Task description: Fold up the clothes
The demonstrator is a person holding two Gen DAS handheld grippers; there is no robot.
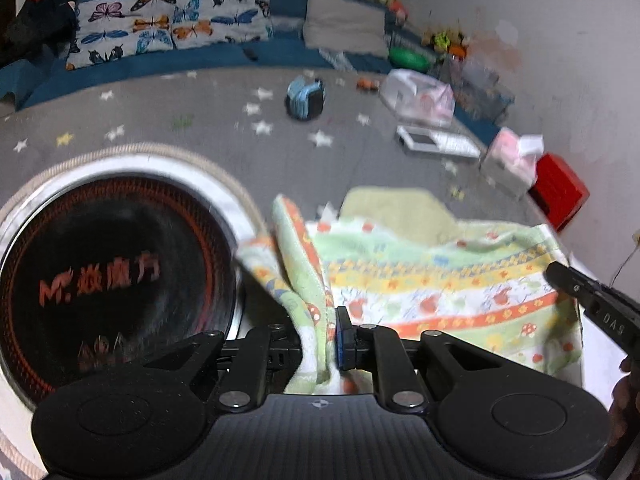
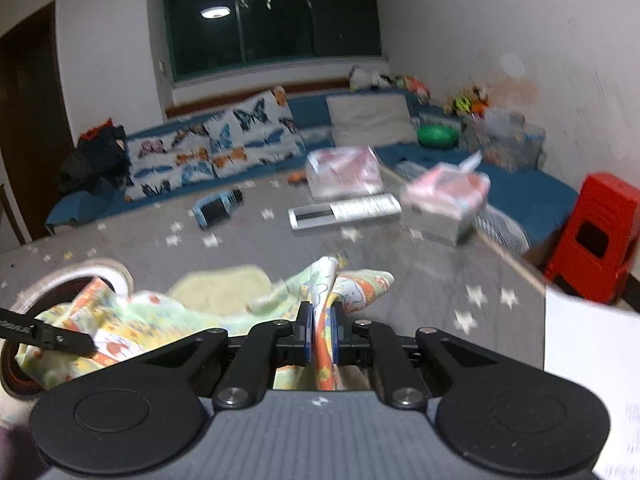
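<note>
A light green patterned cloth (image 1: 440, 280) with orange, yellow and blue bands lies stretched over a grey star-print surface (image 1: 200, 128). My left gripper (image 1: 320, 340) is shut on one bunched edge of it, which rises between the pads. My right gripper (image 2: 322, 336) is shut on another edge of the same cloth (image 2: 160, 312). In the left wrist view the right gripper's finger (image 1: 588, 300) shows at the far right edge of the cloth. A plain pale green cloth (image 1: 396, 208) lies under and beyond the patterned one.
A round black induction cooktop (image 1: 112, 280) with red lettering sits left of the cloth. Further back lie a blue toy (image 1: 306, 98), a white remote (image 2: 344, 210), plastic bags (image 1: 420, 96) and a tissue box (image 2: 444, 204). A red stool (image 2: 596, 236) stands right; butterfly pillows (image 1: 168, 20) behind.
</note>
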